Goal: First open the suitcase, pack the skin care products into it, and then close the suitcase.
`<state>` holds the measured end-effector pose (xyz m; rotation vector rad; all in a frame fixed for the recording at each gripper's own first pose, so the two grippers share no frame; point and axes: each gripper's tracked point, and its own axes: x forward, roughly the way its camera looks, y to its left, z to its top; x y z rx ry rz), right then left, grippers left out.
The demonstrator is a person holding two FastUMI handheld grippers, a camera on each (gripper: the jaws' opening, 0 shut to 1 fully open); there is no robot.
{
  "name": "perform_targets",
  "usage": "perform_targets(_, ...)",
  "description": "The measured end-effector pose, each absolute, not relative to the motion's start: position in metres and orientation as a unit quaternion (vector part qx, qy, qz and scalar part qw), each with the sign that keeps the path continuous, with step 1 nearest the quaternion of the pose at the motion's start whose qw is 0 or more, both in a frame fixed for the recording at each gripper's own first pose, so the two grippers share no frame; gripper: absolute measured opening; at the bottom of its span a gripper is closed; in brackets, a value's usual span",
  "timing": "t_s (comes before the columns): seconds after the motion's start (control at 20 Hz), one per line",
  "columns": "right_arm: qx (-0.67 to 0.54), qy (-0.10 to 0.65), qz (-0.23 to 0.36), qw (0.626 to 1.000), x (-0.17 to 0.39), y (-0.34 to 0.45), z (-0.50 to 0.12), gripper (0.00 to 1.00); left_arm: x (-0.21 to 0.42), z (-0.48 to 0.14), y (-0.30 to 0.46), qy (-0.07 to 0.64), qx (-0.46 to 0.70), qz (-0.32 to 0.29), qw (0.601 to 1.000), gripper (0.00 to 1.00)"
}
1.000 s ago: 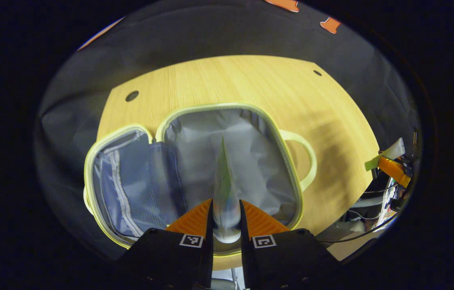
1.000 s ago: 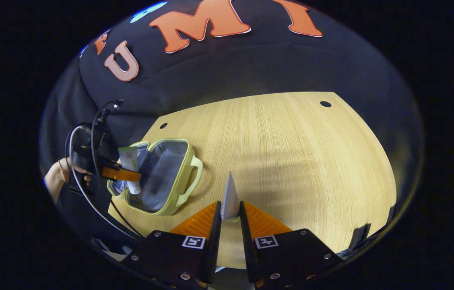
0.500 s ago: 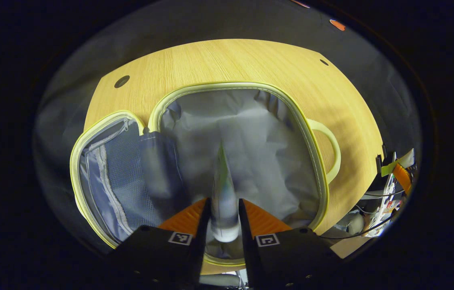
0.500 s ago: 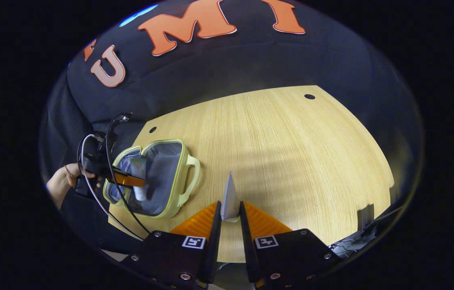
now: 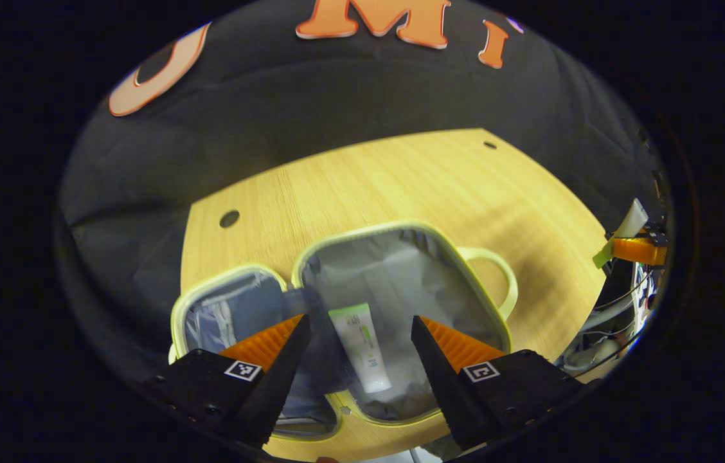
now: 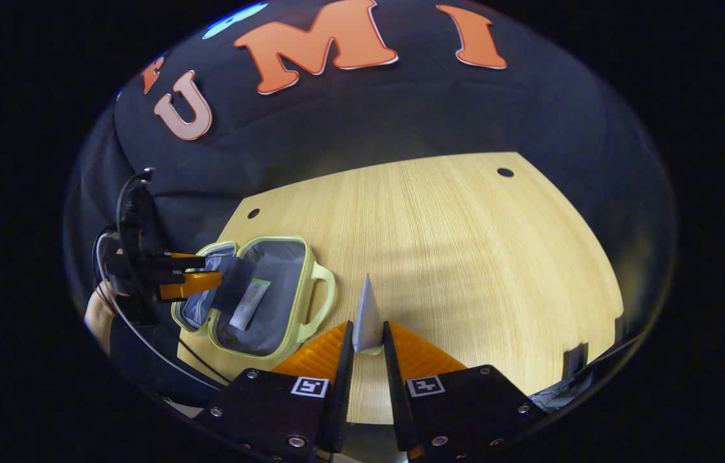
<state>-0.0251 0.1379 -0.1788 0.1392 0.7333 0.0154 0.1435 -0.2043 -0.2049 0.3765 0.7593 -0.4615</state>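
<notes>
Left tool point(image 5: 357, 334) spread over open suitcase point(image 5: 465, 292); tube point(image 5: 361, 347) inside.

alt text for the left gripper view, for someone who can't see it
A white tube lies inside the open suitcase on a wooden table, seen between the open left tongs.

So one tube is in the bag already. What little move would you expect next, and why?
Probably the right tongs carry their tube left to the open suitcase and lower it in. They are shut on it above the bare table, while the left tongs stand open over the other tube, which lies loose in the grey lining.
</notes>
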Motion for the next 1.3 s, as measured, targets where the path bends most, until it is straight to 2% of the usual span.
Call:
perform_targets(0.2, 0.057, 0.355, 0.06, 0.931, 0.001, 0.184, -0.147, 0.3, 0.146, -0.166, -0.176, 0.283, 0.14, -0.2, 0.928, 0.98)
perform_targets(0.35, 0.036, 0.378, 0.098, 0.92, 0.022, 0.226, -0.151, 0.3, 0.144, -0.123, -0.131, 0.215, 0.094, -0.159, 0.959, 0.98)
perform_targets(0.6, 0.088, 0.471, 0.172, 0.861, 0.03, 0.312, -0.206, 0.3, 0.136, -0.082, -0.072, 0.131, 0.059, -0.112, 0.983, 0.98)
perform_targets(0.8, 0.099, 0.538, 0.173, 0.819, 0.034, 0.322, -0.249, 0.31, 0.122, -0.064, -0.047, 0.09, 0.04, -0.096, 0.991, 0.98)
perform_targets(1.0, 0.085, 0.583, 0.154, 0.794, 0.031, 0.332, -0.291, 0.3, 0.111, -0.06, -0.03, 0.081, 0.04, -0.081, 0.993, 0.98)
perform_targets(1.05, 0.085, 0.588, 0.152, 0.79, 0.032, 0.333, -0.296, 0.36, 0.11, -0.061, -0.026, 0.082, 0.038, -0.079, 0.993, 0.97)
perform_targets(1.1, 0.085, 0.59, 0.149, 0.789, 0.033, 0.333, -0.299, 0.3, 0.108, -0.063, -0.023, 0.085, 0.036, -0.078, 0.993, 0.98)
perform_targets(1.15, 0.085, 0.589, 0.145, 0.79, 0.036, 0.333, -0.302, 0.36, 0.108, -0.066, -0.019, 0.087, 0.033, -0.075, 0.993, 0.98)
perform_targets(1.2, 0.085, 0.588, 0.141, 0.792, 0.036, 0.333, -0.303, 0.31, 0.107, -0.068, -0.016, 0.09, 0.031, -0.072, 0.993, 0.98)
perform_targets(1.3, 0.083, 0.581, 0.136, 0.798, 0.041, 0.33, -0.301, 0.36, 0.106, -0.073, -0.008, 0.097, 0.027, -0.066, 0.993, 0.98)
